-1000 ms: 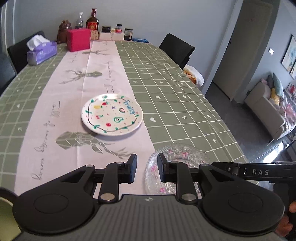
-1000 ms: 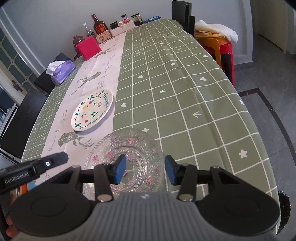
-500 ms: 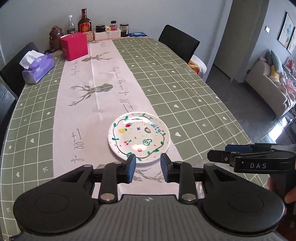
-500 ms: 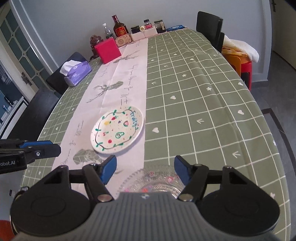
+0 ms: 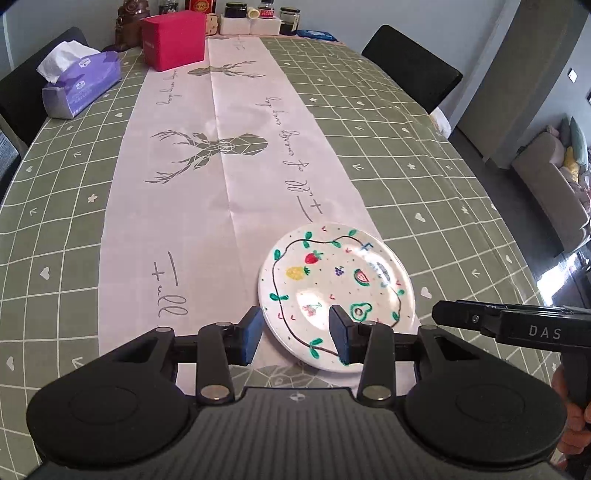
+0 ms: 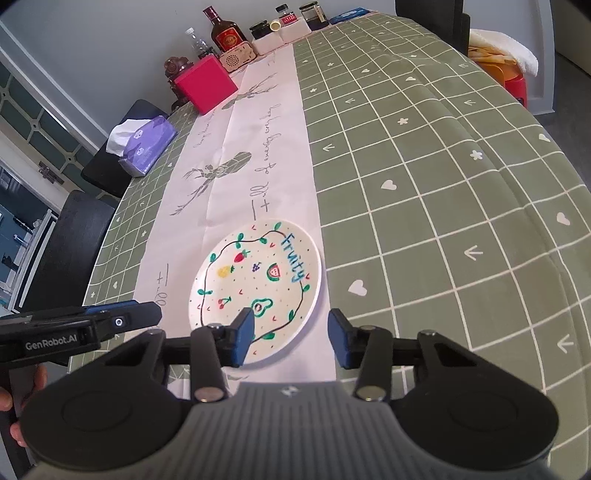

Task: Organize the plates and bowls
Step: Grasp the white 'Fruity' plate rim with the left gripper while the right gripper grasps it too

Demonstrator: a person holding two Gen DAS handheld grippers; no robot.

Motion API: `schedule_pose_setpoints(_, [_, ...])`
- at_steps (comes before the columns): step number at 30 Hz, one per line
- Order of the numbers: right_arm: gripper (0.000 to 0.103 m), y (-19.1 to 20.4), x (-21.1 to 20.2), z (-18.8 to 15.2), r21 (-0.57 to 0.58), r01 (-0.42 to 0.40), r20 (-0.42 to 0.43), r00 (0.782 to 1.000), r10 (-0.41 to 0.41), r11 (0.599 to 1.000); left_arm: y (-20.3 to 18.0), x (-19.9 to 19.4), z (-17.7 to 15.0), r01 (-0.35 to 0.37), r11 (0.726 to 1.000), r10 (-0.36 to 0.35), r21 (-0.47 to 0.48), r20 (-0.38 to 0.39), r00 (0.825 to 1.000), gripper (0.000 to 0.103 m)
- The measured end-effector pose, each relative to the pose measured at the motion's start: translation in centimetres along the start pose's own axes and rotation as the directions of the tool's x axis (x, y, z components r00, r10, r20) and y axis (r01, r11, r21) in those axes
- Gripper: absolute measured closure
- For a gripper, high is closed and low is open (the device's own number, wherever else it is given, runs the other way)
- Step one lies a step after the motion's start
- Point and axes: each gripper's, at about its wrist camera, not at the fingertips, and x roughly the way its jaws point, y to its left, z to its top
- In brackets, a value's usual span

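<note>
Green checked tablecloth (image 5: 424,155) on a long table, pale runner (image 5: 229,192) with deer prints down the middle. Going left to right as I stand at the near end:

Far left: purple tissue box (image 5: 79,86) near the table edge, black chairs behind it. Next, a red box (image 5: 173,38) on the runner's left edge at the far end, with bottles and jars (image 6: 225,33) lined up against the wall behind it.

Left gripper (image 5: 297,334): hovering low over the near end, pointing down at the table. Jaws opening. Its right fingertip sits in front of the plate's near left part, left fingertip is over the runner just beside the rim. Pads not pressing on anything; cannot tell if the rim is actually between them or just below.

Fruit-pattern plate (image 6: 255,291): white, "Fruity" written in blue, lying flat on the right edge of the runner, near end of the table, partly over the green cloth.

Right gripper (image 6: 291,339): also low and angled down, just to the right of the left one. Jaws closing, nothing gripped. Left fingertip overlaps the plate's near rim, right fingertip is over the runner's edge, clear of the plate.

A hand (image 5: 572,424) shows at the right gripper's handle.

Far right: orange-red stool (image 6: 513,79) with a white cloth on it beside the table.
</note>
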Motion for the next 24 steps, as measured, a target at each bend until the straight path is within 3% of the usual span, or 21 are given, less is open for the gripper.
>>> schedule_pose_setpoints(7, [0.077, -1.4, 2.4, 1.2, 0.031, -0.031, -0.05, 0.998, 0.032, 0.999, 2.1, 3.2, 0.8, 0.004, 0.999, -0.004, -0.054, -0.008, 1.0, 0.075])
schedule_pose_setpoints(12, [0.078, -2.2, 3.5, 1.5, 0.059, -0.033, -0.073, 0.997, 0.038, 0.998, 3.0, 5.0, 0.6, -0.001, 0.997, -0.001, -0.074, -0.031, 1.0, 0.077])
schedule_pose_setpoints(24, [0.082, -3.4, 4.9, 1.2, 0.135, -0.103, -0.094, 0.989, 0.116, 0.986, 3.9, 5.7, 0.3, 0.097, 0.988, -0.1, -0.119, -0.026, 0.995, 0.081])
